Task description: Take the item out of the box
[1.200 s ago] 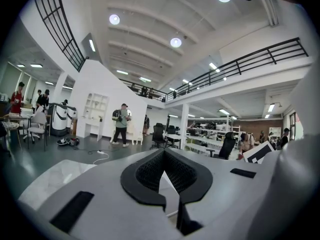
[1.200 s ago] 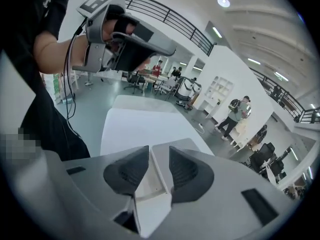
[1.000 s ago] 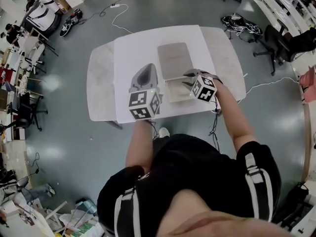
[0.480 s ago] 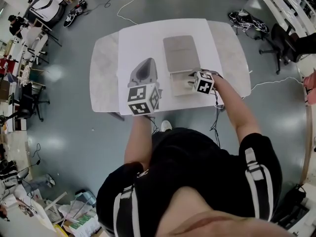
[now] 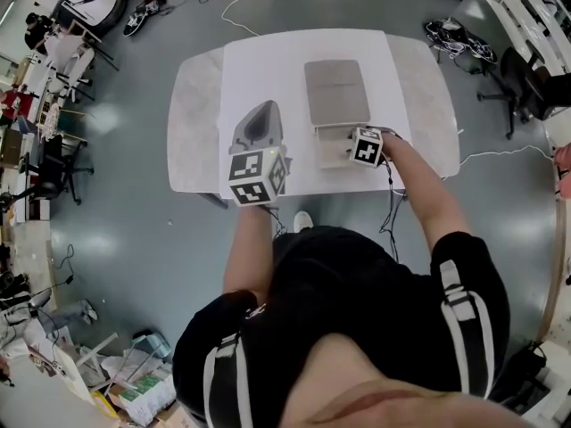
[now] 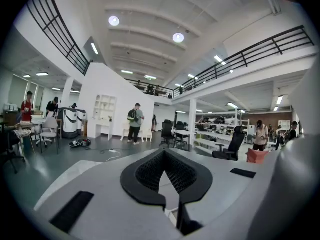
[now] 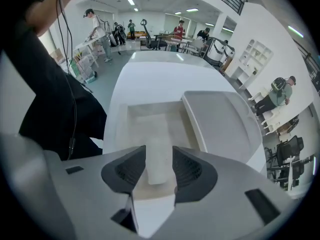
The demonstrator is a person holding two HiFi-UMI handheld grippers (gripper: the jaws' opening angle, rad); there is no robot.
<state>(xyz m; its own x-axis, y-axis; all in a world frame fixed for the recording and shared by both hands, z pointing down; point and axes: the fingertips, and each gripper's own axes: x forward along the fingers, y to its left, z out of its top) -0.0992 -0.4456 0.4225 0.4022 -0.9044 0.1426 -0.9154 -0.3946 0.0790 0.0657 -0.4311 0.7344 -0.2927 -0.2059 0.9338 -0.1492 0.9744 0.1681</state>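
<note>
An open shallow white box (image 5: 326,154) lies on the white table (image 5: 201,105), its lid (image 5: 336,92) folded back on the far side. In the right gripper view a pale rectangular block (image 7: 157,156) lies in the box tray (image 7: 125,129) beside the lid (image 7: 220,124). My right gripper (image 5: 346,147) reaches into the tray. Its jaws (image 7: 159,150) are opening, one on each side of the block. My left gripper (image 5: 263,110) hovers above the table to the left of the box. It (image 6: 163,153) is shut, with its tips together and nothing in it.
The table's near edge runs just under both grippers. A person's dark clothing and a cable (image 7: 70,109) hang by the table's side. Office chairs (image 5: 517,69), cables and people stand on the grey floor round the table.
The right gripper has stayed at the near end of the box while the view has shifted a little. The left gripper has kept its place beside the box.
</note>
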